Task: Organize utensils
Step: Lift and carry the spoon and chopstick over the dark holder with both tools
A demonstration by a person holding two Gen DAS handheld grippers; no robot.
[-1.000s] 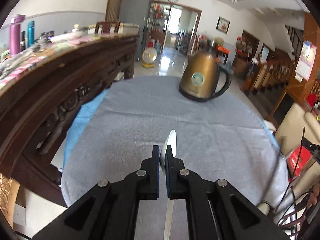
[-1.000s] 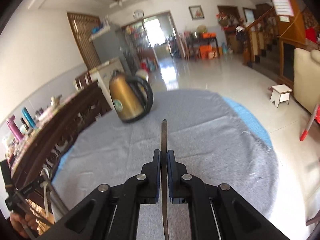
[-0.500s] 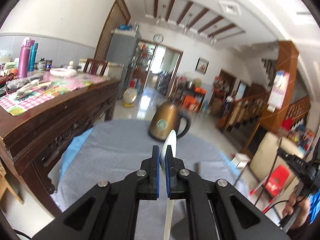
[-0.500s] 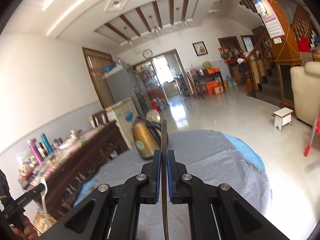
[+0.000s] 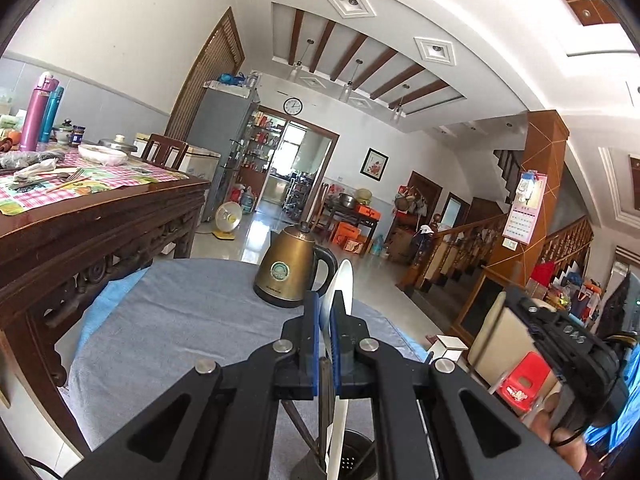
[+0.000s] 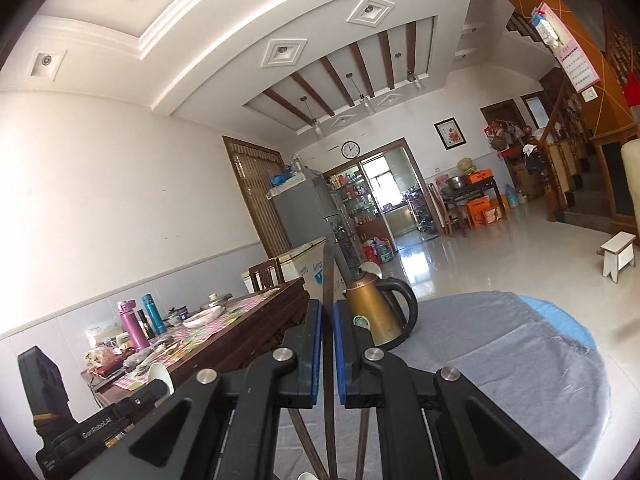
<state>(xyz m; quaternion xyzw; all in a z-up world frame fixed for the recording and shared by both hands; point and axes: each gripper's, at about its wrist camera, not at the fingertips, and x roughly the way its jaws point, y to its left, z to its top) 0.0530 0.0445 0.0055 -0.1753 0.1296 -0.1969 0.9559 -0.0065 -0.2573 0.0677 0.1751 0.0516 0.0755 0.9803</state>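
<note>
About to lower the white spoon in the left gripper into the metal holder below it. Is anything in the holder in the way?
Partly. The metal holder already holds dark sticks, likely chopsticks, leaning across its left side beside the white spoon. The left gripper is shut on the spoon. The holder's perforated right side looks free.

Both views tilted upward; utensil holder [image 5: 344, 456] now below spoon [image 5: 340, 292].

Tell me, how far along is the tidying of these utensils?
Partly done, it seems: a metal holder already has dark sticks standing in it. In hand: the left tool is shut on a white spoon above that holder, and the right tool is shut on a dark chopstick. Both remain to be released.
</note>
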